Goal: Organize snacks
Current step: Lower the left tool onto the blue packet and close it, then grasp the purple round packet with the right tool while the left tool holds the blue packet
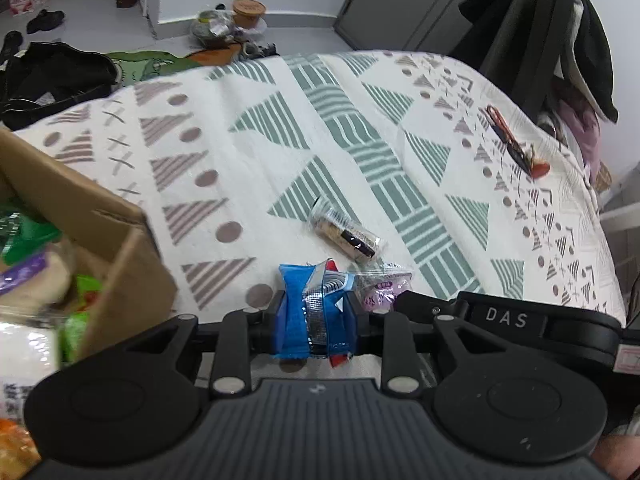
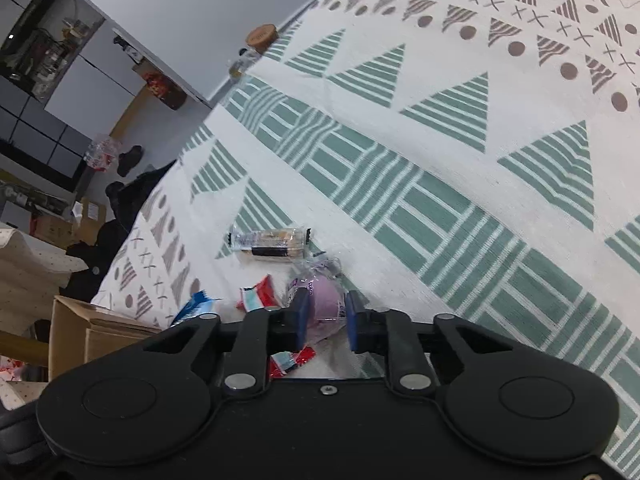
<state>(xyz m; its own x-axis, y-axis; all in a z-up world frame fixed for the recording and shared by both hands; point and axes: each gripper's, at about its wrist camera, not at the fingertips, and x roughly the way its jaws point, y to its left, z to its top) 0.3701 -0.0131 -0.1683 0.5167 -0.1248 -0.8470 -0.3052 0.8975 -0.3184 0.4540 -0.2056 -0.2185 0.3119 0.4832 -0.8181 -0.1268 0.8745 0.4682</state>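
Step in hand: both grippers are picking wrapped snacks off the patterned cloth-covered worktop (image 1: 248,92), seemingly for the open brown cardboard box (image 1: 120,232) at the left of the left wrist view, already part-filled with packets.
Left gripper (image 1: 314,322): jaws pinching a crinkled blue and silver foil snack packet (image 1: 312,300), low centre of its frame.
Right gripper (image 2: 326,320): jaws narrowed around a pale purple snack in clear wrap (image 2: 324,300), low centre of its frame; one pad looks to touch it, but the wrap's glare makes full contact hard to confirm.
Still loose: a clear-wrapped stack of brown biscuits (image 1: 346,234) just above the grippers, and small red and white sweets (image 2: 258,296) beside the purple snack.
Next move: likely lift both packets clear and carry them left over the box rim before letting go, keeping the grip firm on slippery wrappers.
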